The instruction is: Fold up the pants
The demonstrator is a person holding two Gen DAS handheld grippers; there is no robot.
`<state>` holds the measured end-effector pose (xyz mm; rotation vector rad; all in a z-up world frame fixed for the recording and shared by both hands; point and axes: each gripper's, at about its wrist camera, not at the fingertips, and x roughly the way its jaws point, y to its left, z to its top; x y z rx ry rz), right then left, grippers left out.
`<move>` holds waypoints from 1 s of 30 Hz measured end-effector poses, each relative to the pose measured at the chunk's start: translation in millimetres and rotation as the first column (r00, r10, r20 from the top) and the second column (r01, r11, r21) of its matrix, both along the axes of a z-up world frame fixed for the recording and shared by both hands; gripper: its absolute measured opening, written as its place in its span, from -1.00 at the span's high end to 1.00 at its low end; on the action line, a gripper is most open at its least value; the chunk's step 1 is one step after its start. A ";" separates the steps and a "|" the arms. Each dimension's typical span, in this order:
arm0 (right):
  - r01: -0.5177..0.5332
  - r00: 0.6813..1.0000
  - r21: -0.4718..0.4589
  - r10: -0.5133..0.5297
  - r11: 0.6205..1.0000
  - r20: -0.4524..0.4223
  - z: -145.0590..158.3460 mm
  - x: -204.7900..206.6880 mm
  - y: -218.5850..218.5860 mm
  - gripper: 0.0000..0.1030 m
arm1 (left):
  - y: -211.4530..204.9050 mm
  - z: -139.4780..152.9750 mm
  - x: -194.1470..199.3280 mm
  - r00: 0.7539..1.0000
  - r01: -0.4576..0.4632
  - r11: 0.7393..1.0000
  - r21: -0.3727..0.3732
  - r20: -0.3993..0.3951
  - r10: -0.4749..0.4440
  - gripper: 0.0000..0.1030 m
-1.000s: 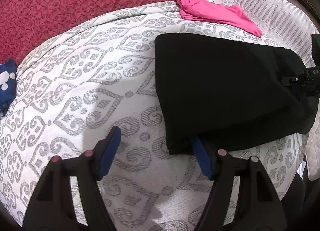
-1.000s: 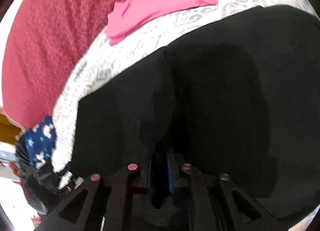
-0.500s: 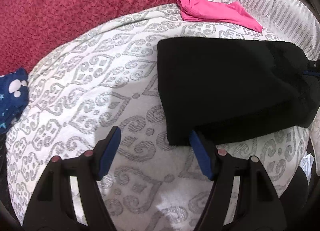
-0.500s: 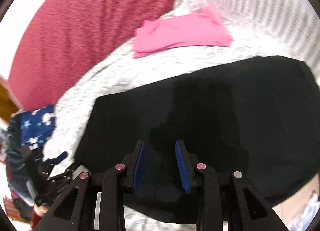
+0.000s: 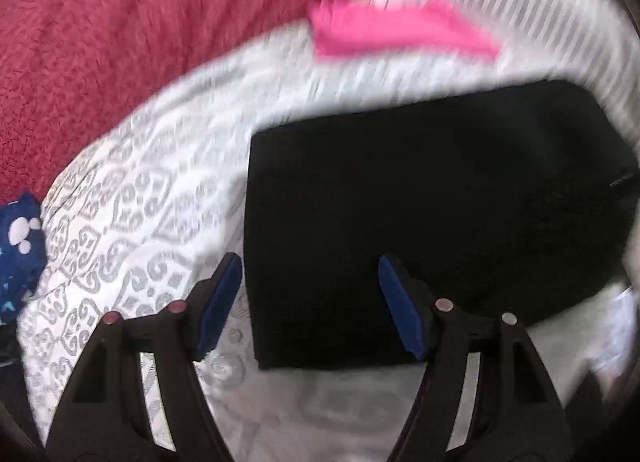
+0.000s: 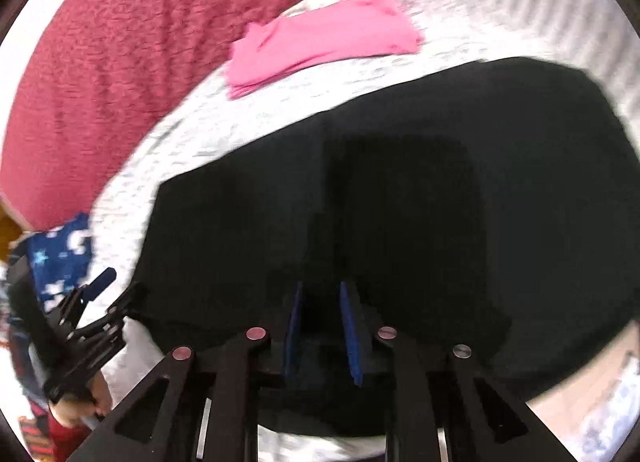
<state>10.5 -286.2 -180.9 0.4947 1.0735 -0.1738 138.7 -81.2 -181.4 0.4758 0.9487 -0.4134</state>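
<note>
On the patterned bedspread (image 5: 132,198) lie the folded black pants (image 5: 432,214), pink garment (image 6: 320,42) beyond; left gripper (image 5: 310,298) spread wide, empty; right gripper (image 6: 322,328) closing, narrow, nothing pinched

Open patterned bedspread (image 5: 132,222) left of black pants (image 5: 420,214), pink garment (image 5: 392,32) beyond

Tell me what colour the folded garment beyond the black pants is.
Bright pink; the pink garment shows sharpest in the right wrist view.
</note>
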 end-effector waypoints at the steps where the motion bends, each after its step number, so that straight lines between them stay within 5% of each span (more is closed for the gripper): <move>1: 0.012 1.000 -0.032 -0.012 0.999 -0.007 1.7 -4.8 -3.5 0.59 | 6.3 -2.1 2.2 1.000 -0.013 0.999 -0.040 0.009 0.014 -0.48; 4: 0.047 0.999 -0.103 -0.049 0.994 -0.020 8.4 -18.4 -9.7 0.58 | 23.3 1.8 11.7 0.995 -0.086 0.990 -0.111 -0.057 0.080 -0.52; 7: 0.093 0.996 -0.126 -0.094 0.988 -0.006 13.7 -37.9 -25.6 0.51 | 24.0 16.2 7.8 0.994 -0.111 0.990 -0.084 -0.026 0.109 -0.52; 12: 0.163 0.987 -0.115 -0.162 0.980 0.019 13.3 -59.6 -47.5 0.49 | -2.0 44.5 -10.5 0.999 -0.033 0.996 -0.078 0.034 0.035 -0.52; 23: 0.242 0.970 -0.040 -0.240 0.970 0.029 2.4 -89.2 -89.8 0.48 | -92.4 44.1 -46.8 0.988 0.155 0.987 -0.033 0.010 -0.154 -0.52; 25: 0.273 0.961 0.007 -0.273 0.962 0.032 -1.1 -96.8 -102.9 0.40 | -105.1 42.6 -49.0 0.986 0.166 0.985 -0.038 -0.001 -0.166 -0.52; 27: 0.332 0.939 0.092 -0.338 0.939 0.059 -4.5 -109.3 -118.9 -0.01 | -117.1 40.2 -47.0 0.984 0.175 0.984 -0.047 -0.016 -0.175 -0.52; 30: 0.431 0.891 0.162 -0.447 0.888 0.082 -9.0 -128.6 -142.6 -0.16 | -129.8 36.9 -49.8 0.982 0.185 0.981 -0.054 -0.031 -0.187 -0.52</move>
